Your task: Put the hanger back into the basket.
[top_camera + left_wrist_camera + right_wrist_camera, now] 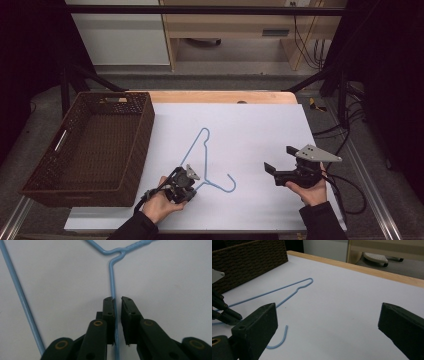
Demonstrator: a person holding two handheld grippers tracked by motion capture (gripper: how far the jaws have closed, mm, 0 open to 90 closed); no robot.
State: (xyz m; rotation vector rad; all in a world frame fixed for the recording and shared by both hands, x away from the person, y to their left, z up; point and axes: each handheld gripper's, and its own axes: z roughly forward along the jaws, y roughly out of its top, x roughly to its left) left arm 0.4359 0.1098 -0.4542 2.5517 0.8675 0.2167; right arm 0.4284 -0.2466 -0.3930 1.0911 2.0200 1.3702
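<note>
Left tool: pinching the blue wire hanger's thin rod.
Right tool: spread, idle.
Hanger: flat on tabletop, beside wicker basket.
Risk: thin wire may slip or pivot when lifted.

The wire hanger lies flat on the white sheet, with one wire between the tips of the left gripper and the rest spread ahead of that gripper and to its left (its hook curls toward the right gripper's side). The right gripper hangs well apart to the right of the hanger. The basket stands left of the left gripper, at the sheet's edge.
</note>
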